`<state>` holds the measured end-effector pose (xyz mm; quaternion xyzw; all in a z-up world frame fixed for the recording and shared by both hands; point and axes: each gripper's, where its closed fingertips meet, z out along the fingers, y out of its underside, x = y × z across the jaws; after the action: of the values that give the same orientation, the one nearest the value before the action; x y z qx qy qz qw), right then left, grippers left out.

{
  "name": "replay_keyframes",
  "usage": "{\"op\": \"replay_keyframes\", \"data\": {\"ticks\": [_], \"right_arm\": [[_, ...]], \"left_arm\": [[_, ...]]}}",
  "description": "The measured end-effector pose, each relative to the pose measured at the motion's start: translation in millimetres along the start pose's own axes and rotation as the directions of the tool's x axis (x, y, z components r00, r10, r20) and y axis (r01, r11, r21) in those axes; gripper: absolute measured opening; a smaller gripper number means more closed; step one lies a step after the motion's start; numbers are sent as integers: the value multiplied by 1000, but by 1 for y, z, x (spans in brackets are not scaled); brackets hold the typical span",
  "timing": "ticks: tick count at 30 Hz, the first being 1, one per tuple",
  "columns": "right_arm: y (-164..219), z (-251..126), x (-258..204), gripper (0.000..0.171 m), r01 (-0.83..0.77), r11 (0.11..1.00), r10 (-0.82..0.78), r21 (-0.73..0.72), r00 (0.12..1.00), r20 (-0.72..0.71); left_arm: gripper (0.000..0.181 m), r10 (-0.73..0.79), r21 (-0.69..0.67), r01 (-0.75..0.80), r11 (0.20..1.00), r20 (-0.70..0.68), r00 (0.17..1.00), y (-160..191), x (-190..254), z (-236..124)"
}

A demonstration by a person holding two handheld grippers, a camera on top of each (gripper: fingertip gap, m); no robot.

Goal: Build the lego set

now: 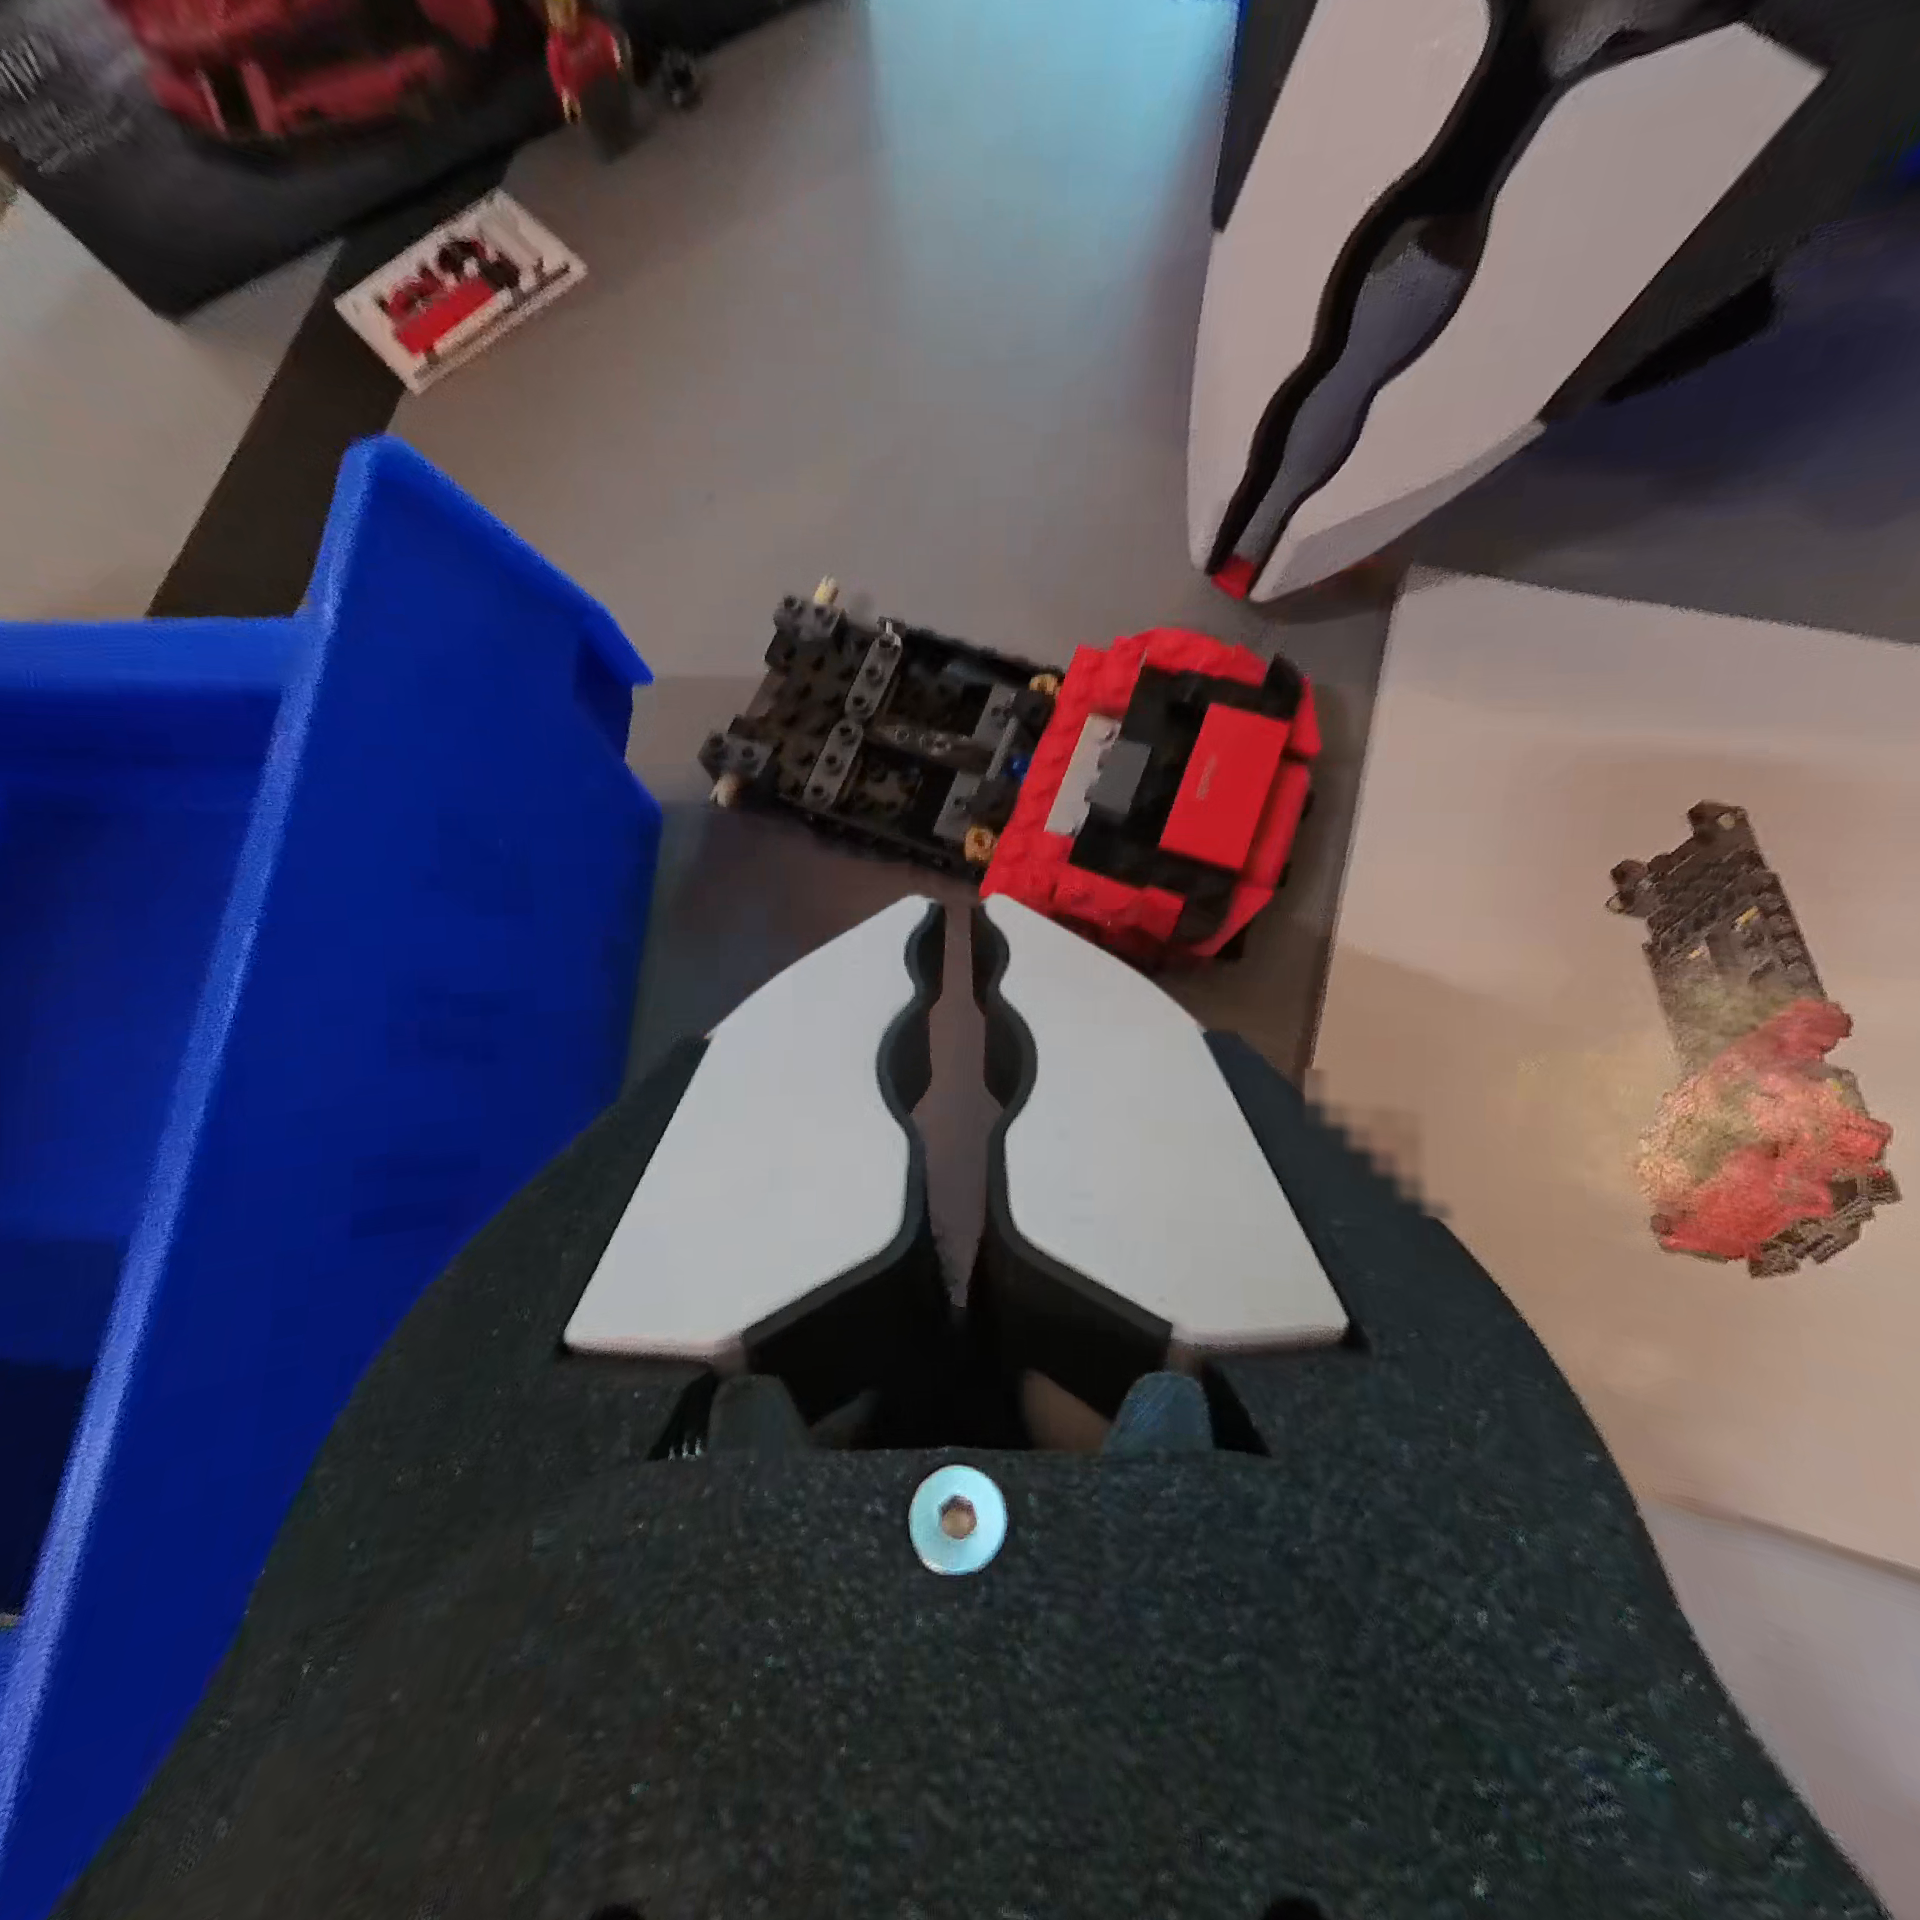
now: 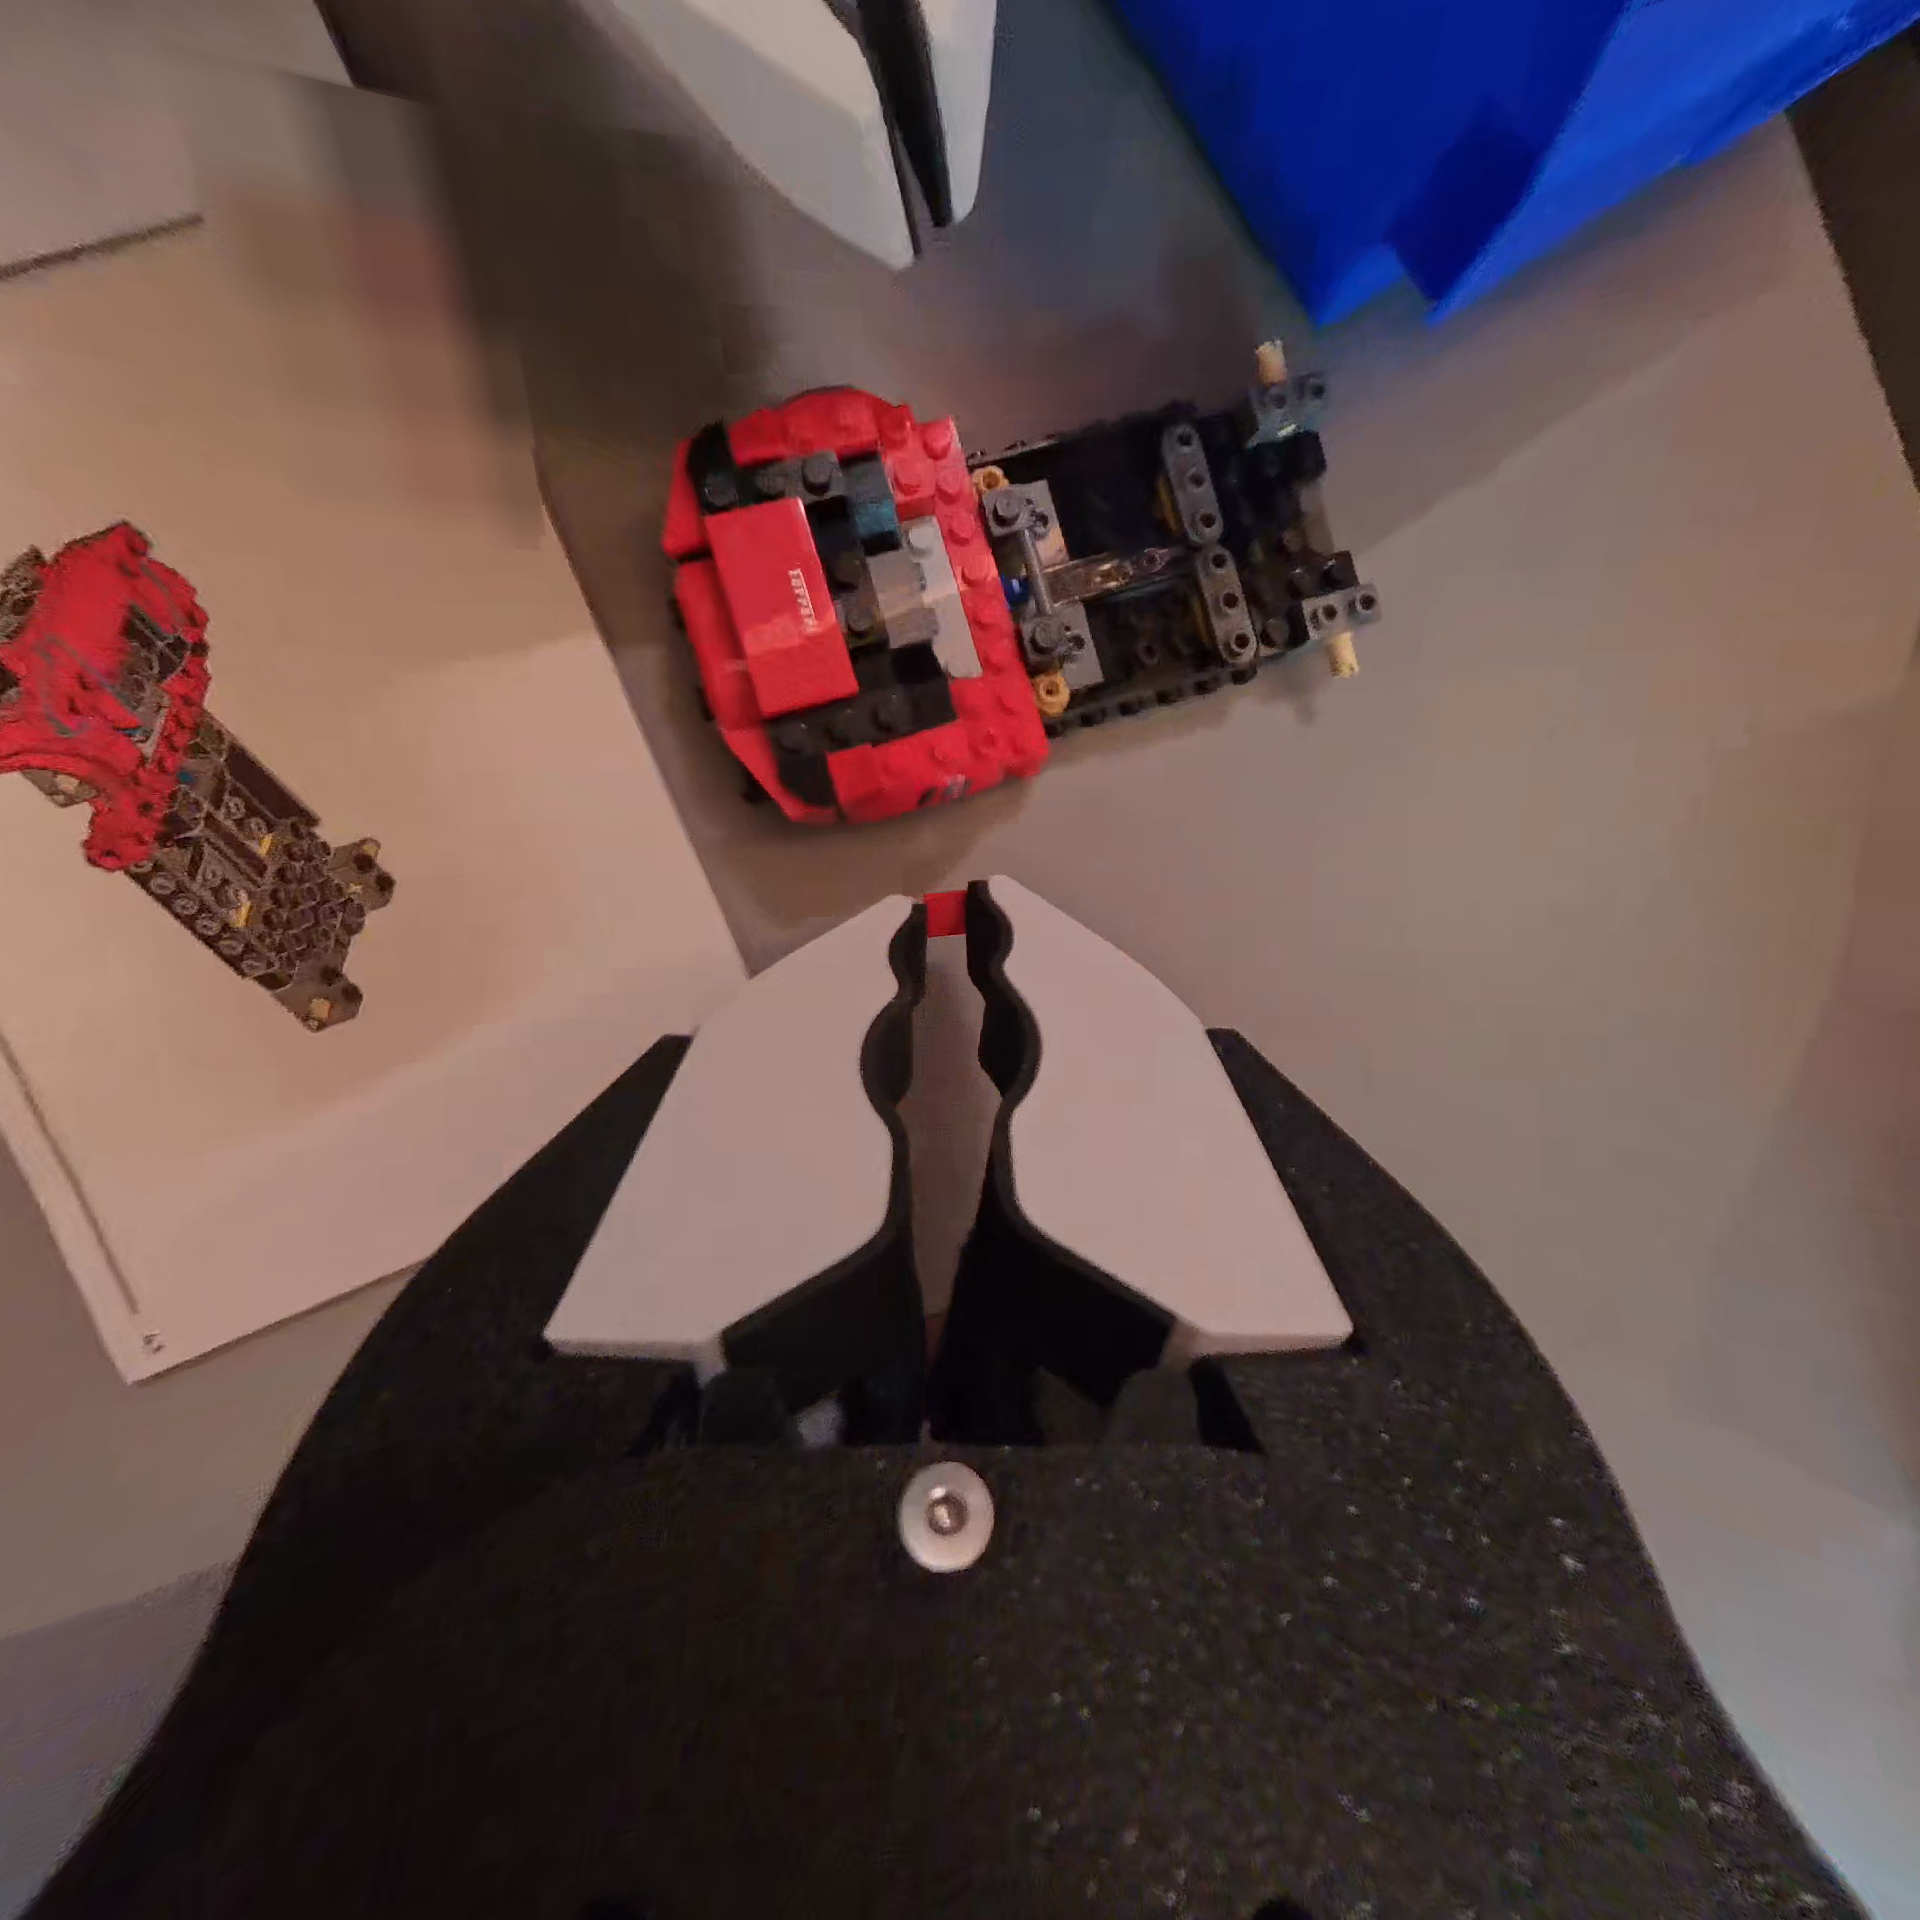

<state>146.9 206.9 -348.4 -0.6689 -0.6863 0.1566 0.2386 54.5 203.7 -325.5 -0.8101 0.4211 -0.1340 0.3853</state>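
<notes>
My right tool [image 2: 943, 902] pinches a tiny red brick [image 2: 944, 912] just near the half-built red-and-black lego car [image 2: 940, 603] on the desk [image 2: 1455, 1039], my left tool [image 1: 958, 906] nearly shut, empty; that thin grip could let it twist or drop.

Small white lettering on red tile [image 2: 781, 621] atop lego car [image 2: 997, 603]. Tiny mark at instruction sheet [image 2: 416, 1039] corner, illegible. Printed card [image 1: 458, 288] too blurred.
</notes>
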Motion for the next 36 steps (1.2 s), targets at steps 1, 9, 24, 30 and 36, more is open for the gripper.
{"op": "replay_keyframes", "data": {"ticks": [1,9,24,30,36], "right_arm": [[-1,3,-1,7,5,1000,-5,-8,1000,4],[-29,4,-27,7,44,994,-53,95,994,97],[-41,3,-22,8,-176,978,164,108,980,111],[-39,6,-21,8,-168,983,159,69,980,117],[-41,8,-22,8,-184,981,173,67,973,152]], "left_arm": [[4,-11,-27,11,1000,-4,1000,5,-1,1],[4,-8,-91,7,996,-10,1000,20,0,9],[5,6,16,-4,1000,-101,995,5,12,5],[5,10,16,-9,1000,-113,994,5,15,6],[5,3,22,0,1000,-122,993,5,15,6]]}}
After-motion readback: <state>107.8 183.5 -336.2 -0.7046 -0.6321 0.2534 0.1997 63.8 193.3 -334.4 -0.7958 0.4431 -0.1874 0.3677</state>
